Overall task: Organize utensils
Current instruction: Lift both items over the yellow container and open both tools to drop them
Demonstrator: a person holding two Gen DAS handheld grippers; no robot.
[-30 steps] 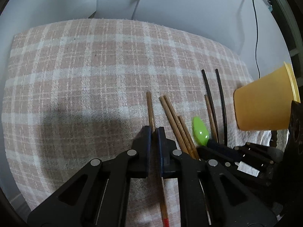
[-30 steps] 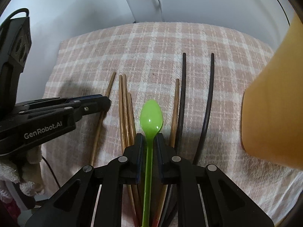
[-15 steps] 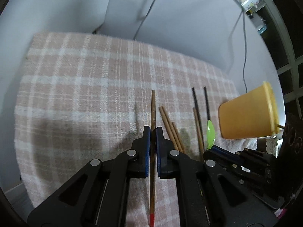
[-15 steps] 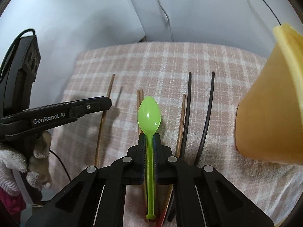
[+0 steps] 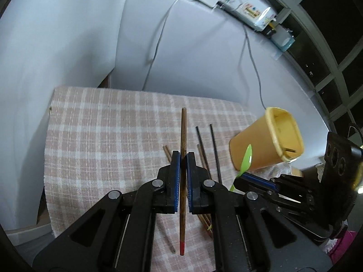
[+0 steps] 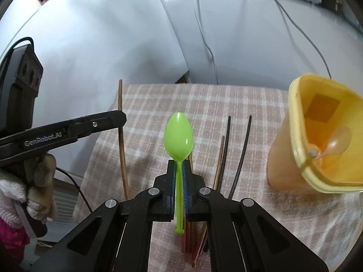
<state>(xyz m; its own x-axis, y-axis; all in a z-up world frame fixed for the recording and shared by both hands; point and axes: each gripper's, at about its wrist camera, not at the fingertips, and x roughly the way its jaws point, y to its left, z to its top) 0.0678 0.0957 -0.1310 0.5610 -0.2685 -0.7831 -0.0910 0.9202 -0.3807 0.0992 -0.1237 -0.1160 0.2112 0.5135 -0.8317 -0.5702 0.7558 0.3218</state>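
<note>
Left claw (image 5: 183,158) grips a chopstick (image 5: 183,131); right claw (image 6: 179,165) grips a green spoon (image 6: 179,133) beside the yellow cup (image 6: 295,149), whose spoon-holding inside only the right view shows.

Black claw (image 6: 179,165) — blue pads (image 6: 173,181), silver screws (image 6: 153,191).

A pale wall (image 5: 56,45) fills the upper left of the left wrist view. Upper centre, a white appliance-like surface (image 5: 192,52) carries trailing cables (image 5: 156,43). Dark window panes (image 5: 335,36) in grey frames curve along the upper right, perhaps night outside.
</note>
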